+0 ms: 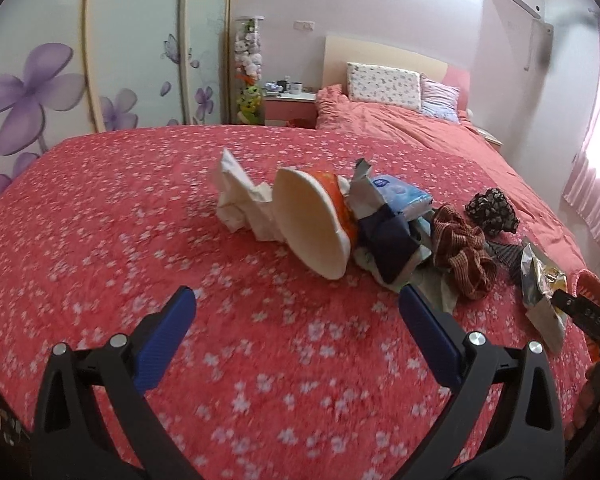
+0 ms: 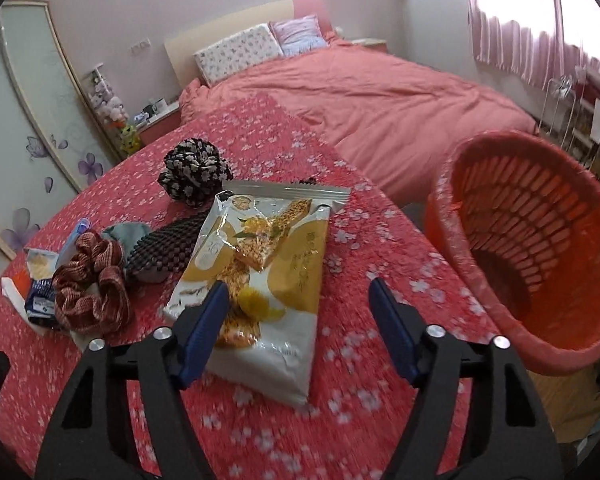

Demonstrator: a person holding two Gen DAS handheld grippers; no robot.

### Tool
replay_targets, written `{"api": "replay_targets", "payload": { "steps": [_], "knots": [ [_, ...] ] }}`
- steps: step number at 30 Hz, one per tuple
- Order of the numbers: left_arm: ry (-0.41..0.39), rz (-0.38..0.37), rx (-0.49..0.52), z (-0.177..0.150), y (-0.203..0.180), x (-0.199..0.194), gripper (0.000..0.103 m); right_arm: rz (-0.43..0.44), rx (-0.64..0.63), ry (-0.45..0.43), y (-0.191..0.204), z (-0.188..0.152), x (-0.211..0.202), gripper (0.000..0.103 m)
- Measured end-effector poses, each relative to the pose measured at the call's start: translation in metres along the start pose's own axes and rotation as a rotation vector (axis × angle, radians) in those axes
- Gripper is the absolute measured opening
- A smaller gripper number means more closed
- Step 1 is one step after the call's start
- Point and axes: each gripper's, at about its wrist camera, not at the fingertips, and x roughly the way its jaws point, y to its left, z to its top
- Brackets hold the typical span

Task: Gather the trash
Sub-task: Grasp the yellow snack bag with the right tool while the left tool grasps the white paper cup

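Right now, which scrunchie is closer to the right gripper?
The brown striped scrunchie, left of the right gripper. The black floral scrunchie lies farther back, beyond the snack wrapper.

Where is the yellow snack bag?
In the right wrist view, the snack bag lies on the flowery cloth, just ahead of the open right tool, between the brown scrunchie and the red basket.

Trash on the bedspread (image 2: 260,432)
Snack wrapper (image 2: 268,264) lies between scrunchie (image 2: 90,280) at left and basket (image 2: 540,240) at right
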Motion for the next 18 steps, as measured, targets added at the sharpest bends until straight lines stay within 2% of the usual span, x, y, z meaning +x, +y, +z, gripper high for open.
{"api": "replay_targets", "payload": {
  "steps": [1,3,4,5,7,8,11,14,18],
  "knots": [
    [0.001,-0.009,0.002,0.002,-0.001,0.003,0.099,0.008,0.0,0.009,0.002,0.001,0.003,0.063],
    [0.0,-0.026,0.006,0.005,-0.003,0.009,0.099,0.024,-0.005,0.025,0.005,0.002,0.009,0.049],
    [-0.001,-0.035,0.006,0.007,-0.003,0.011,0.098,0.027,-0.008,0.034,0.005,0.003,0.011,0.045],
    [0.0,-0.043,0.006,0.008,-0.004,0.014,0.097,0.034,-0.008,0.04,0.005,0.002,0.012,0.036],
    [0.004,-0.055,0.007,0.011,-0.005,0.02,0.093,0.038,-0.011,0.037,0.005,0.0,0.011,0.027],
    [0.007,-0.061,0.005,0.012,-0.005,0.022,0.091,0.039,-0.02,0.032,0.006,-0.001,0.009,0.019],
    [0.025,-0.086,-0.012,0.016,-0.004,0.031,0.082,0.056,-0.037,0.01,0.007,-0.002,0.003,0.007],
    [0.044,-0.098,-0.028,0.019,-0.002,0.04,0.073,0.054,-0.053,-0.019,0.008,-0.001,-0.006,0.004],
    [0.079,-0.114,-0.056,0.022,0.001,0.053,0.053,0.052,-0.073,-0.045,0.011,0.002,-0.011,0.003]
  ]
}}
